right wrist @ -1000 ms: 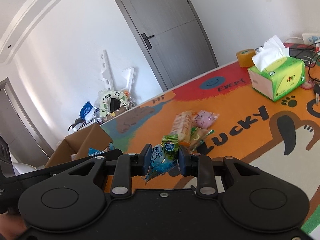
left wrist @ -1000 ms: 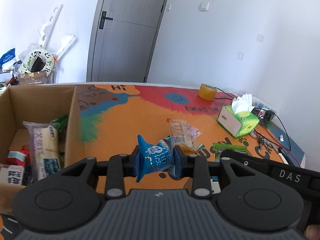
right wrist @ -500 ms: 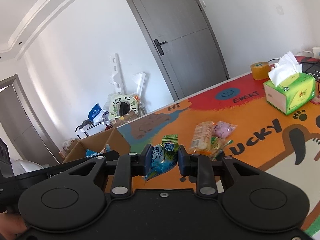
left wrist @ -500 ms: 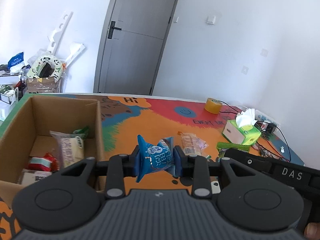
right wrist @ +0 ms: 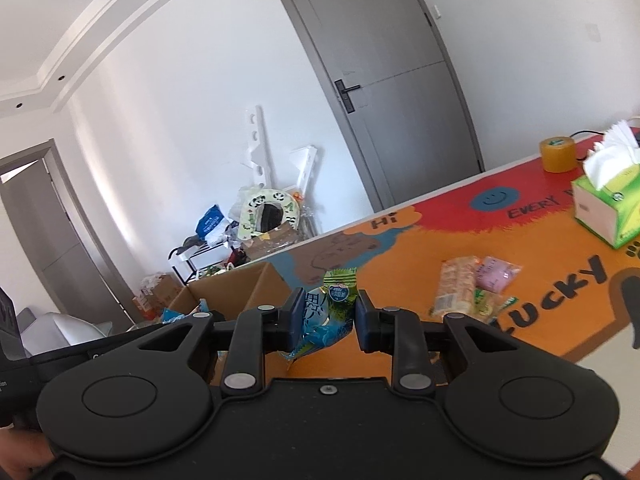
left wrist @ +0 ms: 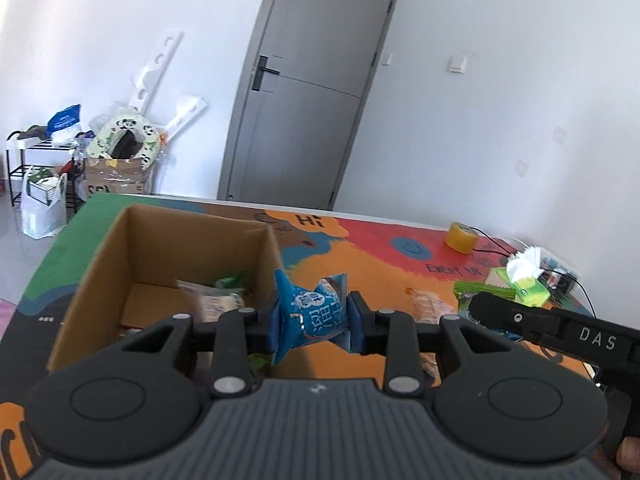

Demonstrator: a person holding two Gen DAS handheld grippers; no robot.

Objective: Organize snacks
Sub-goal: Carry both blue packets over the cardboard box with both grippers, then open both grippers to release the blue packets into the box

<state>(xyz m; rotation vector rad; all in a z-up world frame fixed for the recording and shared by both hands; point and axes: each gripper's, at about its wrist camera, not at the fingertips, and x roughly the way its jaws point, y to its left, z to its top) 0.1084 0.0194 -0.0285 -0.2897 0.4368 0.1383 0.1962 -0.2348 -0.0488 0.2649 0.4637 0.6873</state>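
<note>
Left wrist view: my left gripper [left wrist: 313,317] is clamped on a blue snack packet [left wrist: 310,312], held in the air just beside the near right corner of an open cardboard box [left wrist: 100,268] with snacks inside. Right wrist view: my right gripper [right wrist: 327,319] pinches a green and blue snack packet [right wrist: 326,316] above the colourful surface [right wrist: 420,236]. More snack packets [right wrist: 472,284] lie near a green tissue box [right wrist: 608,208].

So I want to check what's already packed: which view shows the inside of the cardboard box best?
The left wrist view: it looks down into the cardboard box, showing its floor and snack packets inside. The right wrist view catches only the box's rim and outer wall, edge-on.
</note>
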